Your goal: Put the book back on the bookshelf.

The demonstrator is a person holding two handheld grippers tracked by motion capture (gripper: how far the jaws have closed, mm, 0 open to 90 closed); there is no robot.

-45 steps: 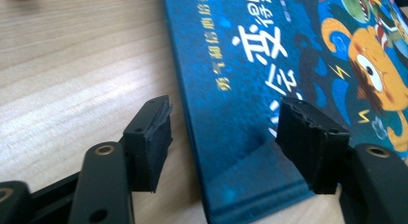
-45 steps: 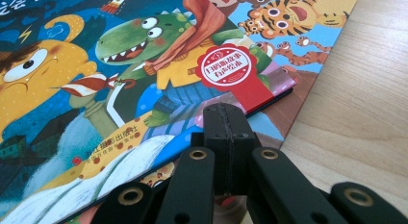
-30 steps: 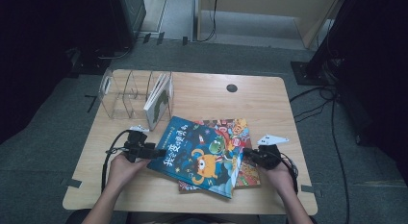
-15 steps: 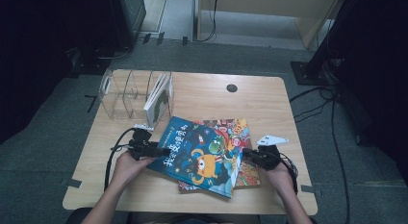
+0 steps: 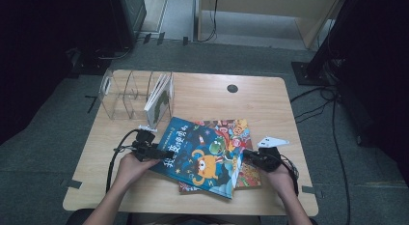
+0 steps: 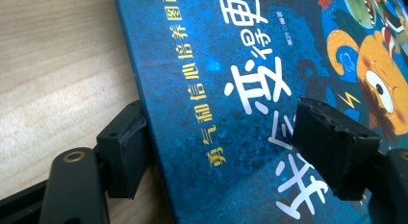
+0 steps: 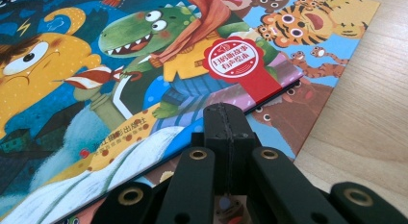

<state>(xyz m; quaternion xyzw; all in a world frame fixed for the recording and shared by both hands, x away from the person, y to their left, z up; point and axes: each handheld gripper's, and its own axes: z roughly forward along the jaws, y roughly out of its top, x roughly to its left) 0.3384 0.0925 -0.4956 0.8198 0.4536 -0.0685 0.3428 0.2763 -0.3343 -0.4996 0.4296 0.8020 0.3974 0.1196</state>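
Item: blue book, lying flat and askew near the table's front edge, on top of a second picture book whose tiger cover shows at its right and front. Left gripper: at the blue book's left edge, jaws standing apart and having just been opening; in the left gripper view one pad sits at the book's edge on the table side and the other hangs over the cover, so the book lies between them unpressed, likely being let go or re-gripped. Right gripper: jaws closed flat together, tips resting at the blue book's right edge where it overlaps the lower book, seemingly to steady or pry that edge; whether a page is pinched cannot be told. Clear rack: at the back-left corner, one thin book upright in its right-hand slot, the other slots free, the probable destination.
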